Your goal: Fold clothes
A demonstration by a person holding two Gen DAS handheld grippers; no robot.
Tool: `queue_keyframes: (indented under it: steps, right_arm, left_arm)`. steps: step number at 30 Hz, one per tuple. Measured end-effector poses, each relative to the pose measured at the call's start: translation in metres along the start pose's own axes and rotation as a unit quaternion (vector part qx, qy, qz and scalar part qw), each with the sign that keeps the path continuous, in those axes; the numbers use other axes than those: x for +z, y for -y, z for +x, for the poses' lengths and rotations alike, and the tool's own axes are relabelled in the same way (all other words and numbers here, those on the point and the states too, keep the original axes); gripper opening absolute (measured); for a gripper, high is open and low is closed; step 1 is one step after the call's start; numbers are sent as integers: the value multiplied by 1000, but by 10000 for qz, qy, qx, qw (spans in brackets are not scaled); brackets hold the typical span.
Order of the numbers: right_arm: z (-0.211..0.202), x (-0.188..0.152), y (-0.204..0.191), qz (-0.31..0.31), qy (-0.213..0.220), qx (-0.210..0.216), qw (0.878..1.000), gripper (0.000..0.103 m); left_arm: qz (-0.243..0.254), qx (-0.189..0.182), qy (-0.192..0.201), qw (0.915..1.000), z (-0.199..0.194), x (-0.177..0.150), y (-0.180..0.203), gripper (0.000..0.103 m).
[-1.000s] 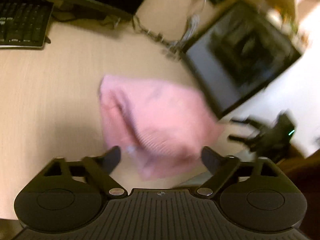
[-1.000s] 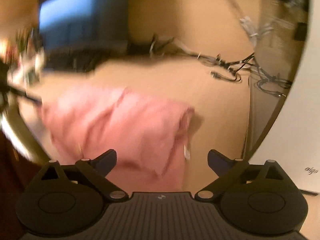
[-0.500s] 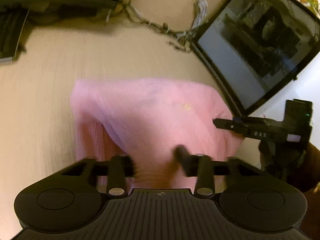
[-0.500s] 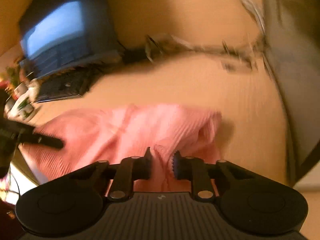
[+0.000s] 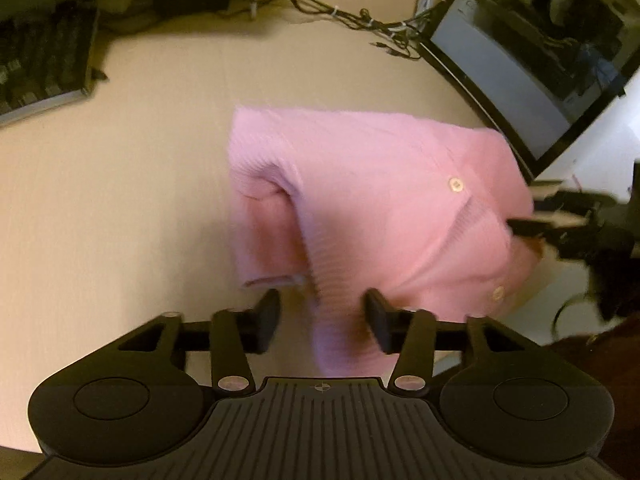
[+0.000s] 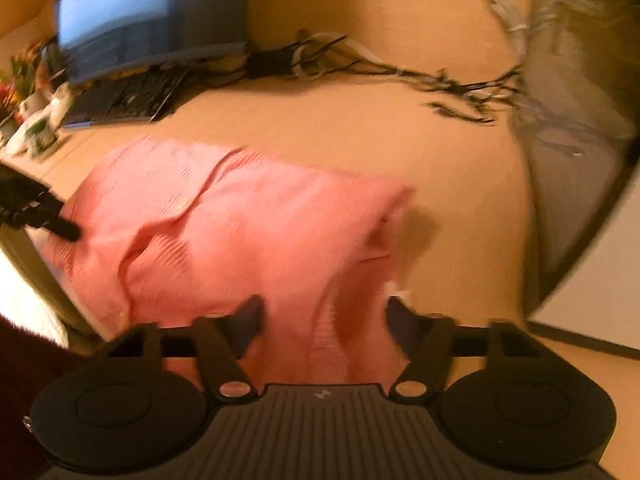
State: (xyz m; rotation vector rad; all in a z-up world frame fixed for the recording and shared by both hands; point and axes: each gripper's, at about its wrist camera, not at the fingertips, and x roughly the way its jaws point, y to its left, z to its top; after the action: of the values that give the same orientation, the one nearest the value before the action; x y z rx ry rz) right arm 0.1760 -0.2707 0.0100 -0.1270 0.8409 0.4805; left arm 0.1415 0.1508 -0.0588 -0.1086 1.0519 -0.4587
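A pink ribbed cardigan (image 5: pixel 372 200) with pale buttons lies folded on the light wooden desk (image 5: pixel 120 208); it also shows in the right wrist view (image 6: pixel 248 232). My left gripper (image 5: pixel 322 322) is open, its fingers either side of the garment's near edge, with cloth between them. My right gripper (image 6: pixel 322 326) is open too, with a fold of the cardigan between its fingers. The right gripper's tip (image 5: pixel 532 226) reaches the garment's right edge in the left wrist view; the left gripper's tip (image 6: pixel 60 228) shows at the garment's left edge in the right wrist view.
A keyboard (image 5: pixel 40 68) lies at the far left, a monitor (image 5: pixel 540 52) stands at the right, and tangled cables (image 5: pixel 360 20) run along the back. In the right wrist view a laptop (image 6: pixel 132 60) and cables (image 6: pixel 440 92) sit behind the garment.
Both grippers were shut on the cardigan's near edge half a second ago; both have now opened and let go. The garment lies flatter on the desk.
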Motion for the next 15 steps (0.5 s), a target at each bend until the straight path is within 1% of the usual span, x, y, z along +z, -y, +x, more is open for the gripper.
queue_keyframes:
  steps: [1, 2, 3, 4, 5, 6, 8, 10, 11, 12, 13, 14, 15]
  right_arm:
    - [-8, 3, 4, 89, 85, -11, 9999, 88]
    - [-15, 7, 8, 189, 195, -5, 9996, 92]
    - [-21, 11, 10, 296, 321, 14, 9990, 101]
    - [-26, 14, 12, 422, 465, 67, 9980, 103]
    - [-29, 18, 12, 573, 602, 200, 9963, 103]
    - [-30, 22, 12, 734, 711, 408, 9939, 103]
    - [-23, 29, 12, 1098, 845, 918, 9861, 103]
    - [-6, 32, 12, 1436, 839, 1347, 9768, 103]
    - [7, 32, 13, 1581, 769, 1556, 9720, 103]
    - [21, 30, 13, 1718, 612, 1633, 9696, 103]
    - [37, 26, 14, 1849, 398, 1624, 9684, 103]
    - [53, 22, 13, 1951, 146, 1509, 9690, 103]
    - [61, 17, 11, 1936, 117, 1397, 9710, 103]
  left_arm:
    - [-34, 11, 63, 10000, -7, 2, -3, 58]
    - [-71, 20, 126, 9999, -14, 3, -7, 59]
    - [-178, -11, 248, 9995, -21, 7, -11, 62]
    - [-262, -154, 404, 9987, -27, 10, -11, 63]
    - [-345, -299, 561, 9974, -32, 13, -11, 69]
    - [-428, -444, 717, 9955, -38, 17, -11, 75]
    - [-593, -734, 1028, 9902, -49, 23, -12, 78]
    - [-560, -1221, 1017, 9857, -40, 27, 0, 83]
    - [-543, -1318, 885, 9858, -31, 25, 4, 86]
    - [-525, -1412, 750, 9857, -22, 24, 8, 86]
    - [-508, -1505, 615, 9854, -13, 22, 12, 86]
    - [-490, -1597, 479, 9848, -4, 21, 17, 86]
    - [-475, -1563, 373, 9859, 4, 21, 16, 86]
